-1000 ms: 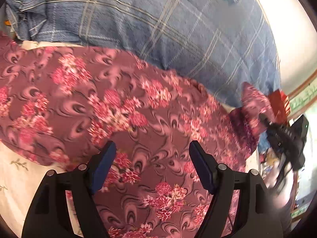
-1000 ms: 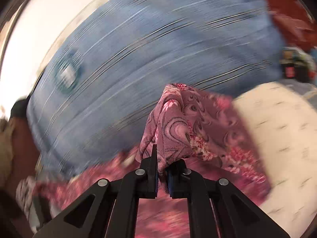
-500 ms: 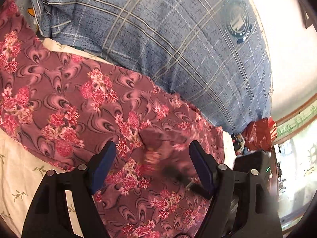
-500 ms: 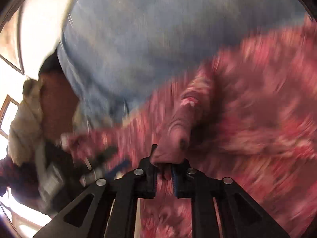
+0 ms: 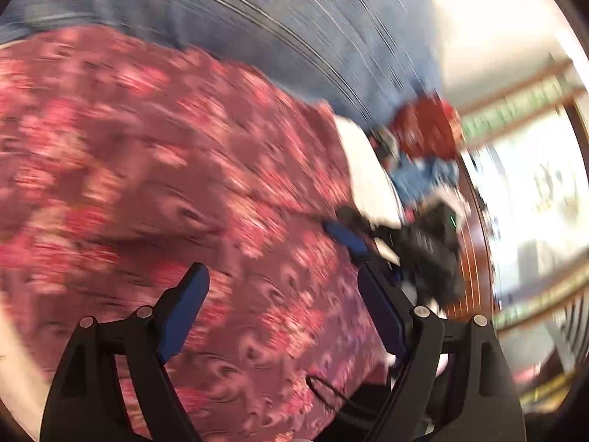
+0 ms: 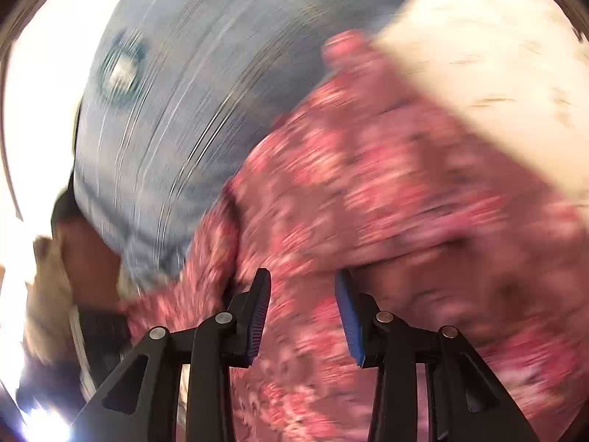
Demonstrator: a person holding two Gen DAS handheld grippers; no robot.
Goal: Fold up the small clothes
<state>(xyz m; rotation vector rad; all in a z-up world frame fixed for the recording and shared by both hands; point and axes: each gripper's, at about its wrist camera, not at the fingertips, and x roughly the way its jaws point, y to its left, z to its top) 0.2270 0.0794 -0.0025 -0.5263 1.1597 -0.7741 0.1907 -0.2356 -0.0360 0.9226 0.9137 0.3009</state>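
Soft floral maroon cloth (image 5: 154, 169) lies rumpled (blurred) under 2 grippers: left (image 5: 283, 309) and right (image 6: 302, 316), both opening, pads clear of it.

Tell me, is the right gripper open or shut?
Open and opening: the right gripper shows a clear gap, with the floral cloth beneath, not pinched.

floral garment (image 5: 176, 169) smeared by motion blur

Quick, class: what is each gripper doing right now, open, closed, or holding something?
Left gripper: open and widening, holding nothing; floral garment lies beyond it.
Right gripper: jaws opening, nothing pinched between them; the garment lies below.
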